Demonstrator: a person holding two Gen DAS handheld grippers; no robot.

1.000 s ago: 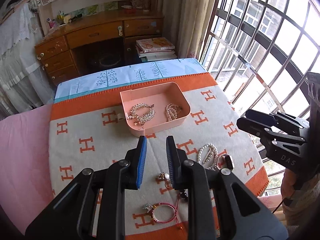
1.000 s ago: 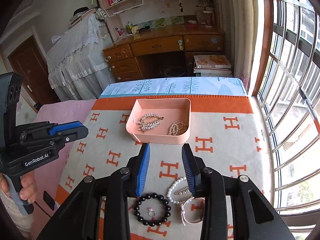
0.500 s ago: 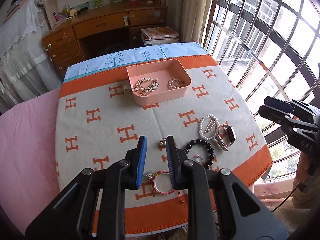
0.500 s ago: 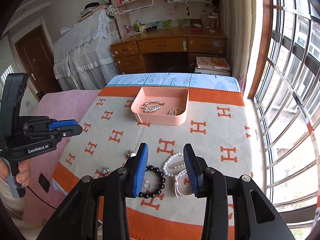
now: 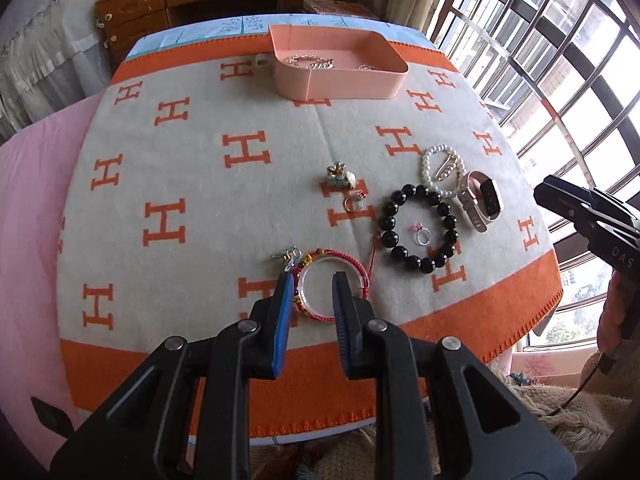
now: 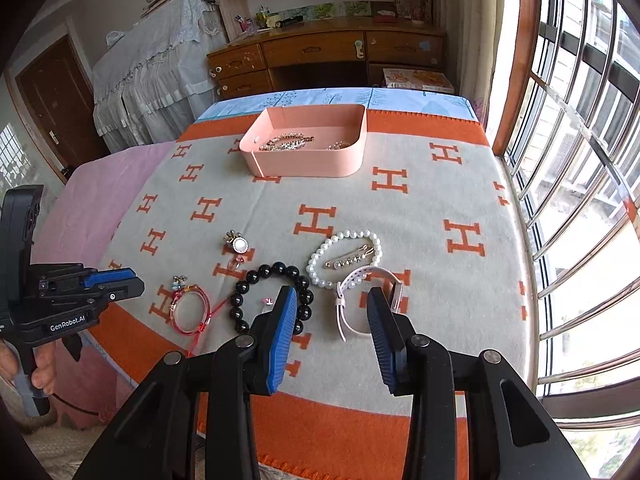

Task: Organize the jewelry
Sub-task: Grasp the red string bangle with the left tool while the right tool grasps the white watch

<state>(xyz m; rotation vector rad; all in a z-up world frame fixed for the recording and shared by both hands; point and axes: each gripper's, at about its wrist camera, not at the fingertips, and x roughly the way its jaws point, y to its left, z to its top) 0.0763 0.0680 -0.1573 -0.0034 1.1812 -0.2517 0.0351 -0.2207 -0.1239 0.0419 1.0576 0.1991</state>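
Nearest, my left hand-held gripper hangs over the red cord bracelet with its jaws only narrowly parted and nothing between them; whether a tip already touches the cord I cannot tell. So narrow a gap may push the bracelet along the blanket rather than straddle it. My right hand-held gripper is moderately spread and empty, above the pale watch strap beside the black bead bracelet; closing here could snag both. Beyond lie the pearl bracelet, then the pink tray, which already holds some pieces.
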